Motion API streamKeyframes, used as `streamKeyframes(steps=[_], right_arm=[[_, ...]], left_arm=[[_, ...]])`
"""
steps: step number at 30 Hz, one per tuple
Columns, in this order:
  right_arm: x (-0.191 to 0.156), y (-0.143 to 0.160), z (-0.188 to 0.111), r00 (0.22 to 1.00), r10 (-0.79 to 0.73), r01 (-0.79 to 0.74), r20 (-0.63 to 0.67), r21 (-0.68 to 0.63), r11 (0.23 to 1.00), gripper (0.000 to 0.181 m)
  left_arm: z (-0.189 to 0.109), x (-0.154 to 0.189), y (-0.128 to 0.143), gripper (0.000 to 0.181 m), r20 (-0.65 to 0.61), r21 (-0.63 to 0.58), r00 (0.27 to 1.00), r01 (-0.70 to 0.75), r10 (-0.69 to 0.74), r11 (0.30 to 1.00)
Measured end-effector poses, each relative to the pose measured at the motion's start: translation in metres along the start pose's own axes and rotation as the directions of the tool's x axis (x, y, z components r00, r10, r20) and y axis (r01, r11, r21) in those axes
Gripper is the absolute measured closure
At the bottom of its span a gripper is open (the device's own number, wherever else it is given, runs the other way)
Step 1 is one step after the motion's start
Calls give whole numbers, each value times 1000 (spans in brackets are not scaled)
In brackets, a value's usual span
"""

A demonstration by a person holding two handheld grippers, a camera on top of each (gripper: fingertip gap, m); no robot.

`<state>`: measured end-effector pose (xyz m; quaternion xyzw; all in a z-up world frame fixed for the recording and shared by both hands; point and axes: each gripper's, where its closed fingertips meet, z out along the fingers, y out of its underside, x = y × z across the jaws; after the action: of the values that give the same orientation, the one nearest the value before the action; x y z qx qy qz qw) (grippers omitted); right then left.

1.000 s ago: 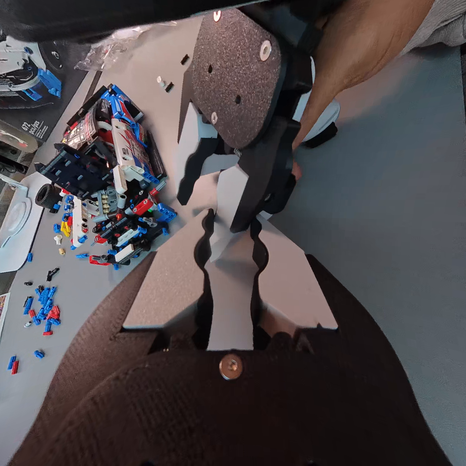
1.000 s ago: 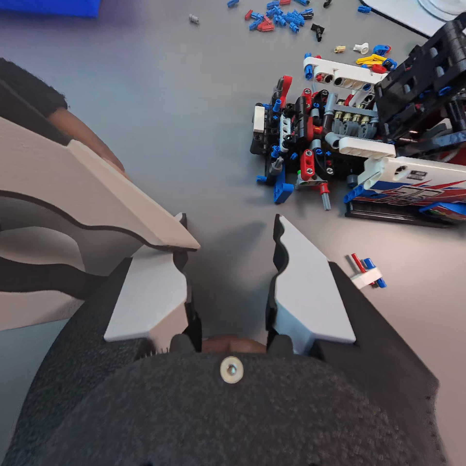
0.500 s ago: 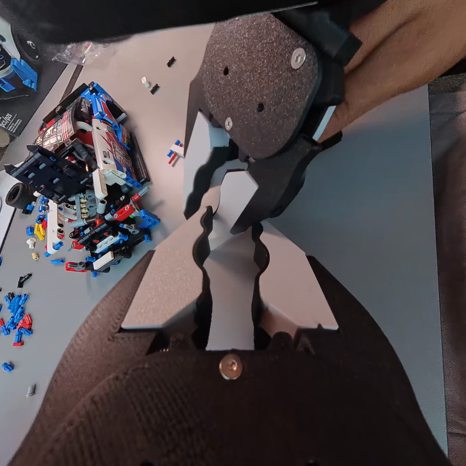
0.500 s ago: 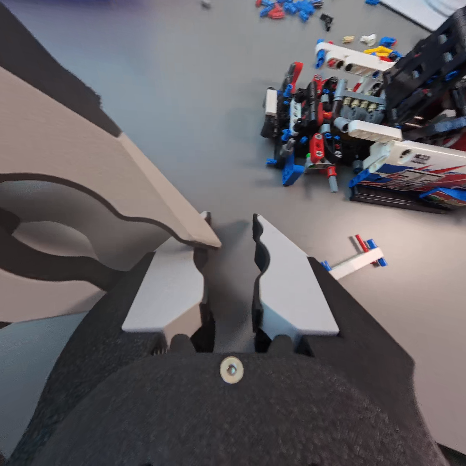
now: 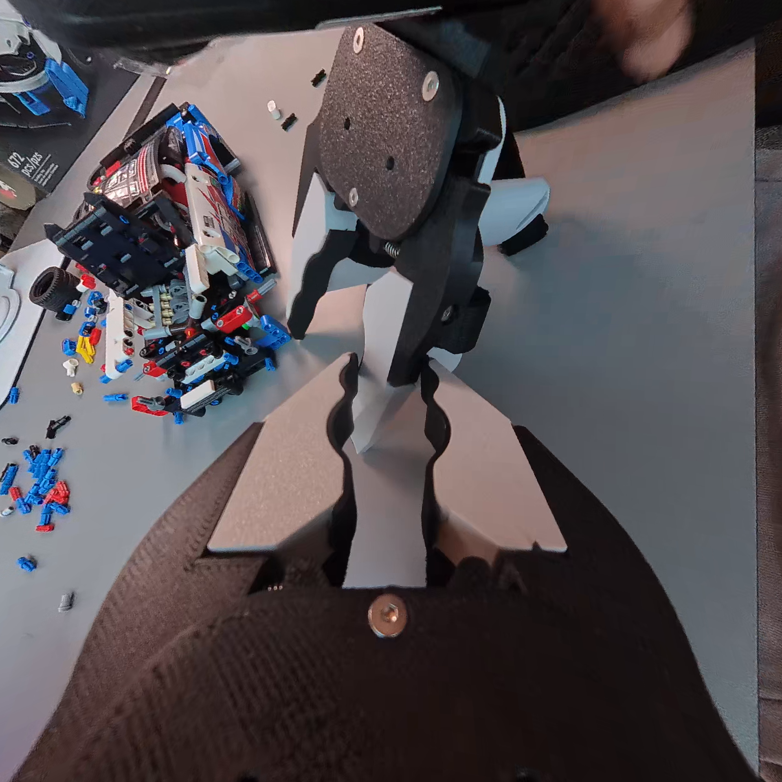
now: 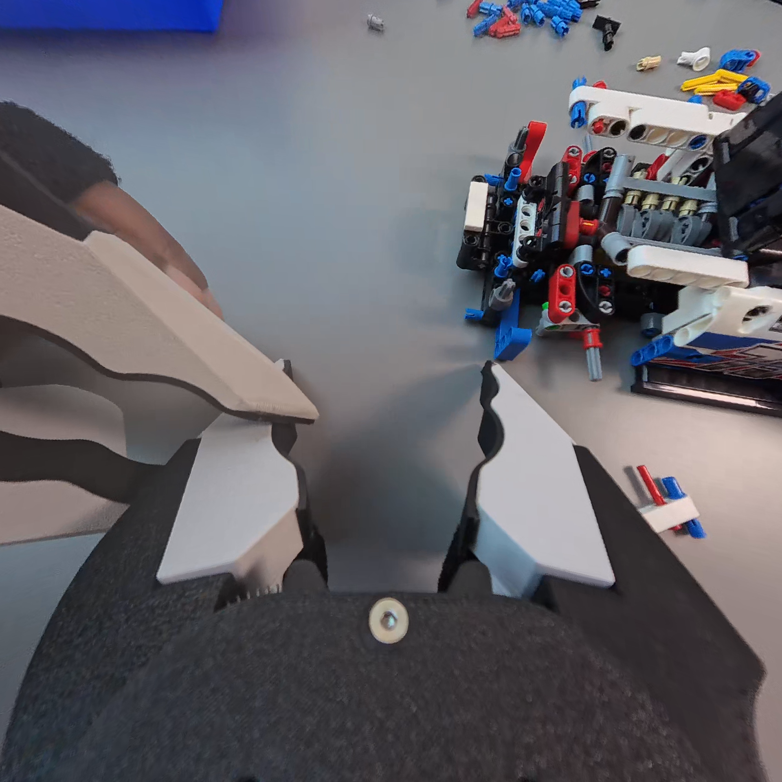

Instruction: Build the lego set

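A partly built Lego car (image 5: 182, 254) in blue, white, red and black lies on the grey table (image 5: 634, 338); it also shows in the right wrist view (image 6: 613, 254). My left gripper (image 5: 389, 364) is open and empty, low over the bare table. My right gripper (image 6: 387, 368) is open wide and empty. It faces the left one, and in the left wrist view (image 5: 351, 355) one of its fingers reaches between the left fingertips. A small white piece with red and blue pins (image 6: 668, 512) lies just right of the right gripper.
Loose blue and red pins lie in a pile (image 5: 38, 486), also in the right wrist view (image 6: 524, 17). A black tyre (image 5: 53, 287), yellow pieces (image 6: 715, 80) and the set's box (image 5: 25, 84) sit by the car. A blue object (image 6: 110, 12) is at the far edge. The left gripper's tips are roughly 7 cm from the right gripper's. About 25 cm separates my right fingertips from the blue object (image 6: 110, 12).
My right gripper narrowed half a second ago and has opened wide again. Both grippers shifted slightly over the table and stay crossed at the tips. The left jaws keep the same gap.
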<state>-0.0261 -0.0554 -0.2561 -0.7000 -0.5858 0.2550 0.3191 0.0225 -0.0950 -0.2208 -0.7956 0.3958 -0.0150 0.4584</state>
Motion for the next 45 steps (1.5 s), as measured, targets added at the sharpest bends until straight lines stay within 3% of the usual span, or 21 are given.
streamKeyframes(steps=[1, 9, 45], right_arm=[[0, -1, 1, 1000, 1, -1, -3, 0, 1000, 91], [3, -4, 4, 1000, 18, -18, -19, 1, 1000, 96], [2, -3, 4, 1000, 8, -8, -8, 0, 1000, 94]], left_arm=[[-1, -2, 1, 153, 1, 7, 1000, 3, -3, 1000], [1, -6, 2, 152, -20, 67, 999, 34, -33, 997], [1, -5, 1, 152, -6, 70, 999, 51, -51, 996]])
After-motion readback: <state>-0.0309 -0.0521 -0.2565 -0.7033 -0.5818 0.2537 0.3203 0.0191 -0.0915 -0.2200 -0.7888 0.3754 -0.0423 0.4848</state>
